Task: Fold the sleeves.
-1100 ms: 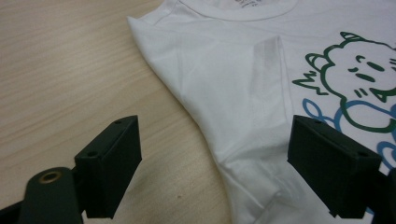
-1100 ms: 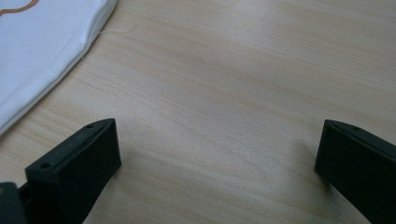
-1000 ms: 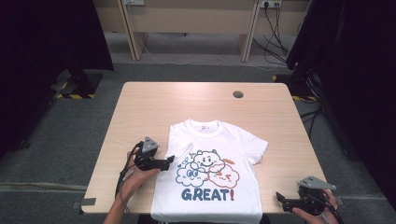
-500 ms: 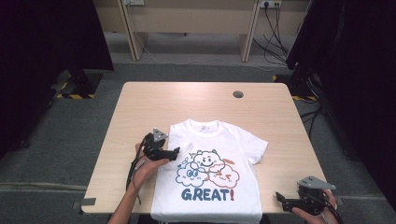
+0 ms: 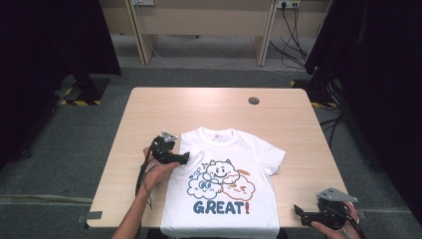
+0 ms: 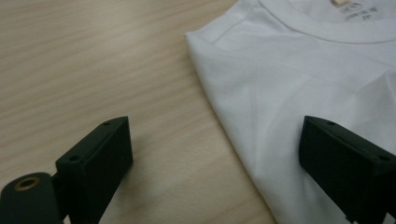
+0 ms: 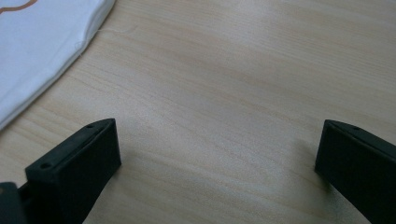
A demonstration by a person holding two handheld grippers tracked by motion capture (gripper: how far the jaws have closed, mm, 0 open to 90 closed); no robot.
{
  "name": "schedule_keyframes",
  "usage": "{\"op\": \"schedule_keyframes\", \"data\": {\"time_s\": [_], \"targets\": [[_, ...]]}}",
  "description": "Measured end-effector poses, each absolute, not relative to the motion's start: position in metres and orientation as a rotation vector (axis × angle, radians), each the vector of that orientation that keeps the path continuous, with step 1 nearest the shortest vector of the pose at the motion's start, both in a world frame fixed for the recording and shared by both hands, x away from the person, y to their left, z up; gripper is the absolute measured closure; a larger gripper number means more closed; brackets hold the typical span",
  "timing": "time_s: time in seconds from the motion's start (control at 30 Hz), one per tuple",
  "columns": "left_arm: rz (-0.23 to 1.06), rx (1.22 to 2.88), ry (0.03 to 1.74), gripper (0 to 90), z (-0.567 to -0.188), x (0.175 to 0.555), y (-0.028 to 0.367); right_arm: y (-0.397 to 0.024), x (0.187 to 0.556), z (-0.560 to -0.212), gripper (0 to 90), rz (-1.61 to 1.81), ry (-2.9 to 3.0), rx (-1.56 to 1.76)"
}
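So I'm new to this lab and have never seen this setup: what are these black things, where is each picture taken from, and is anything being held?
A person holds a two-jaw tool in each hand. The high view looks down on a wooden table with a white T-shirt printed GREAT! lying flat. The left gripper is at the shirt's folded left edge; the right gripper rests over bare wood near the table's front right corner. The other two pictures come from cameras riding on the grippers, looking along their black jaws. The left gripper's jaws have just been opening and straddle the shirt's edge. Both stand open; nothing is held.
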State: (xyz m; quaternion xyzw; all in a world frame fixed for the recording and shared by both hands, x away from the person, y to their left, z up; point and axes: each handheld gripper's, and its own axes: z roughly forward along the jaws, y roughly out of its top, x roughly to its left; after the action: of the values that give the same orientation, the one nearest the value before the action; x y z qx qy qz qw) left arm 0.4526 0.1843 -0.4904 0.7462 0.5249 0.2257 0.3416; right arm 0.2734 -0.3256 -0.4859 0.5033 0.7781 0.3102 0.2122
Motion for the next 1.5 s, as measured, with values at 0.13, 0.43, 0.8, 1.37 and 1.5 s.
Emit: {"op": "schedule_keyframes", "data": {"time_s": [0.13, 0.43, 0.8, 1.37, 1.5], "targets": [[0.574, 1.948, 1.367, 12.7, -0.489, 0.442, 0.182, -0.326, 0.274, -0.486, 0.1, 0.86, 2.162, 1.397], [0.64, 1.956, 1.27, 9.3, -0.475, 0.39, 0.189, -0.325, 0.274, -0.485, 0.1, 0.855, 2.166, 1.402], [0.68, 2.183, 1.082, 8.9, -0.484, 0.332, 0.158, -0.322, 0.276, -0.485, 0.1, 0.849, 2.173, 1.401], [0.491, 2.086, 1.115, 7.1, -0.482, 0.346, 0.169, -0.321, 0.278, -0.484, 0.1, 0.846, 2.184, 1.396], [0.506, 2.057, 1.153, 4.7, -0.484, 0.352, 0.182, -0.32, 0.281, -0.484, 0.1, 0.839, 2.193, 1.399]]}}
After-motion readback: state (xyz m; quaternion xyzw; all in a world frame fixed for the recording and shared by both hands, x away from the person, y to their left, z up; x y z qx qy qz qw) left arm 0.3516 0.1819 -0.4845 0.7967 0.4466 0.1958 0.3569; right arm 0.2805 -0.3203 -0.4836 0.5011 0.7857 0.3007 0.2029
